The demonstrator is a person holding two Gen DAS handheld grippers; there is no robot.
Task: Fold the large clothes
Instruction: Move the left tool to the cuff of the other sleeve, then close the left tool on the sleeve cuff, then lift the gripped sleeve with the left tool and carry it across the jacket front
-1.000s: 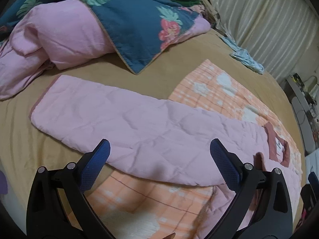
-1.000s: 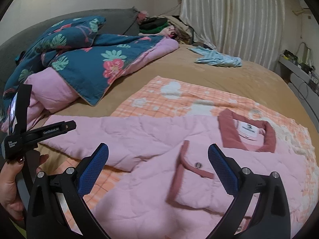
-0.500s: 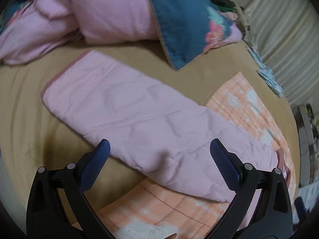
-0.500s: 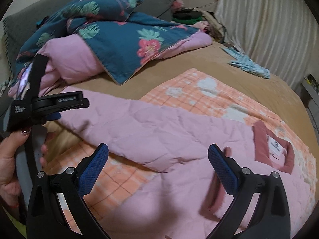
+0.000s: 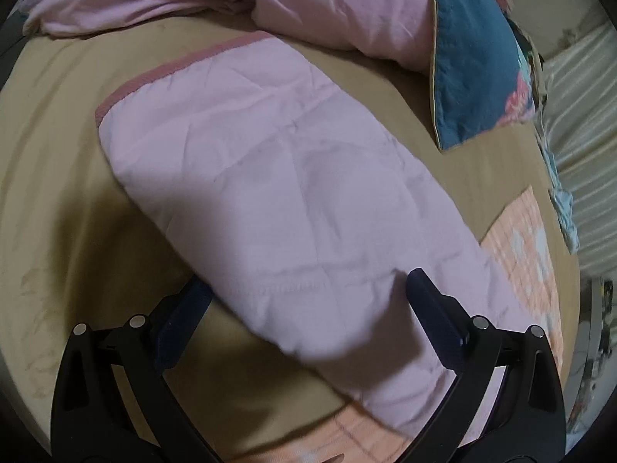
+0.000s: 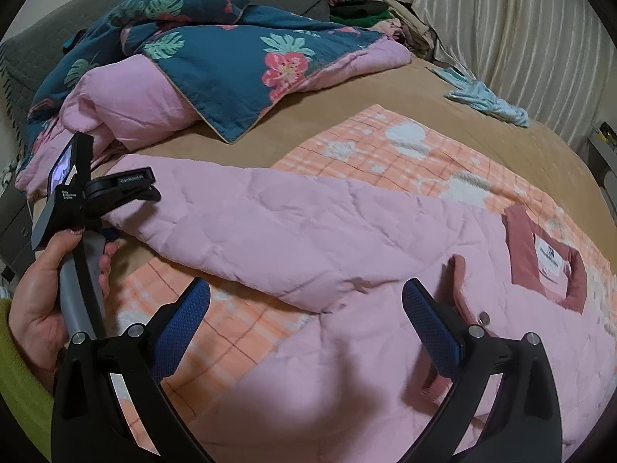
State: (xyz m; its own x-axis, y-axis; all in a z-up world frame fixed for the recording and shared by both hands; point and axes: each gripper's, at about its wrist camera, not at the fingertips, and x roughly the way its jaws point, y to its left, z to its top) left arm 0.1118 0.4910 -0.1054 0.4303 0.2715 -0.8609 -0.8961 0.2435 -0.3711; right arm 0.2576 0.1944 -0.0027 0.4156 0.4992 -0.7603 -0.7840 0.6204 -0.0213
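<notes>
1. A big pink jacket [image 6: 347, 254] lies flat on a bed [image 6: 385, 104] with a tan sheet.
2. Under the jacket is an orange checked blanket [image 6: 385, 146] with white flowers.
3. One long sleeve [image 5: 293, 193] of the jacket sticks out to the side, off the orange blanket and onto the tan sheet. Its end has a darker pink edge.
4. The left tongs [image 5: 308, 301] are wide open, down low at the sleeve. One finger is at the near edge of the sleeve and the other is on top of it. They are not pinching it.
5. The right tongs [image 6: 304, 308] are wide open too. They hang over the body of the jacket and hold nothing.
6. A hand [image 6: 46, 293] grips the handle of the left tongs.
7. At the far side of the bed is a heap of blue flowery quilt [image 6: 216, 50] with a pink underside.
8. A small light blue cloth [image 6: 486, 100] lies near the striped curtain [image 6: 513, 38].
</notes>
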